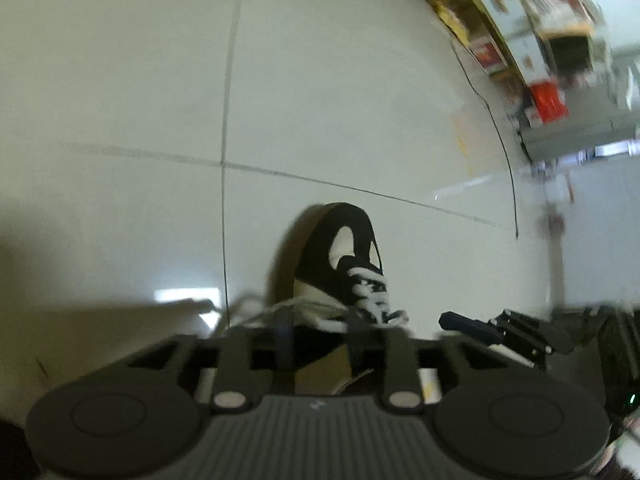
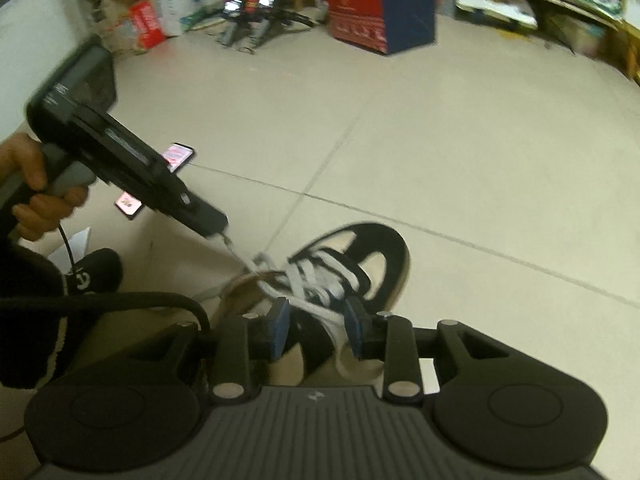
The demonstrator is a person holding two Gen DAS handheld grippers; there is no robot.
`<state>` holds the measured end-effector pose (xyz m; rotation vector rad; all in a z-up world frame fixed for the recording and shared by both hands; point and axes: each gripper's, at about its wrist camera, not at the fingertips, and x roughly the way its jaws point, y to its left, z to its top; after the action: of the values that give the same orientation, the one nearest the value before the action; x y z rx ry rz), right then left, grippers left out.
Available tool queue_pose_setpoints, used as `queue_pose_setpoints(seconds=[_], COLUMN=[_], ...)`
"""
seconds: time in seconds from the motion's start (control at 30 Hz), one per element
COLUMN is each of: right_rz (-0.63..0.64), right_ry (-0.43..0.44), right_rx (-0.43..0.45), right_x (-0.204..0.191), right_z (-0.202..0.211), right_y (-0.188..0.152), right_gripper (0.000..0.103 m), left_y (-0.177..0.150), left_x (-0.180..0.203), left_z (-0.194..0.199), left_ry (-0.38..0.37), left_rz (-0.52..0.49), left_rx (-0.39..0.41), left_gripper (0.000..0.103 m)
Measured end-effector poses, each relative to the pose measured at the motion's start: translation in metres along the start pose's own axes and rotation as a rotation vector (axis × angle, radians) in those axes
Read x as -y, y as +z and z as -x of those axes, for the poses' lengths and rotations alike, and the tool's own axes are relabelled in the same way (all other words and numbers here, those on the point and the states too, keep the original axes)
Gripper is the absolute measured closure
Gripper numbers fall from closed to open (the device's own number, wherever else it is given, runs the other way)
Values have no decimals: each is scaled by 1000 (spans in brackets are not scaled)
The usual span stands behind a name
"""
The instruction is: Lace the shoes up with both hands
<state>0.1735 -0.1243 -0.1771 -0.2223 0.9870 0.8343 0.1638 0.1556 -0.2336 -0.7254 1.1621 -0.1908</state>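
Shoe (image 2: 360, 264): black upper with cream-white panels at toe and sides, tan sole edge. Laces (image 2: 316, 284): white, flecked or banded with black, criss-crossed over a dark tongue. Floor (image 2: 460, 132): pale beige tiles, thin dark grey grout lines. Right tool (image 2: 318, 330): black body with ribbed dark grey housing, blue pads on the fingers, silver rivet heads. Left tool (image 1: 320, 336): same black and grey, its pads dark blue. Gift bag (image 2: 380, 4) at the far wall: red panel with white patterned bands, navy blue side. Sleeve (image 2: 28, 312): black. Two small phones (image 2: 178, 156) on the floor: pinkish-red screens, black rims.
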Motion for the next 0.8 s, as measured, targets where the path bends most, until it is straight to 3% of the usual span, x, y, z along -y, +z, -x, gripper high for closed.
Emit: queue_pose_setpoints(seconds=[0.1,0.2,0.33,0.53,0.7,0.8], right_rz=[-85,-204,-302,-290,-311,-310], right_ry=[-12,29,103,70,76,75], right_rx=[-25,-38,-46,-79,-79,-81], right_x=[4,6,2,-7,-5,-5], right_z=[-2,-3,-9,-28,-36,-36], right_y=[-7,-15,-24,-29,-31,-31], right_gripper=[70,70,69,69,63,60], left_y=[1,-4,-14,-28,-27,-26], left_x=[23,40,49,53,54,58], left_z=[1,-5,-16,-36,-43,-46], left_ry=[67,116,127,144,133,127], left_rz=[-235,-454,-615,-755,-751,-757], left_rx=[6,-21,-57,-109,-103,-95], left_gripper=[58,53,53,53,57,73])
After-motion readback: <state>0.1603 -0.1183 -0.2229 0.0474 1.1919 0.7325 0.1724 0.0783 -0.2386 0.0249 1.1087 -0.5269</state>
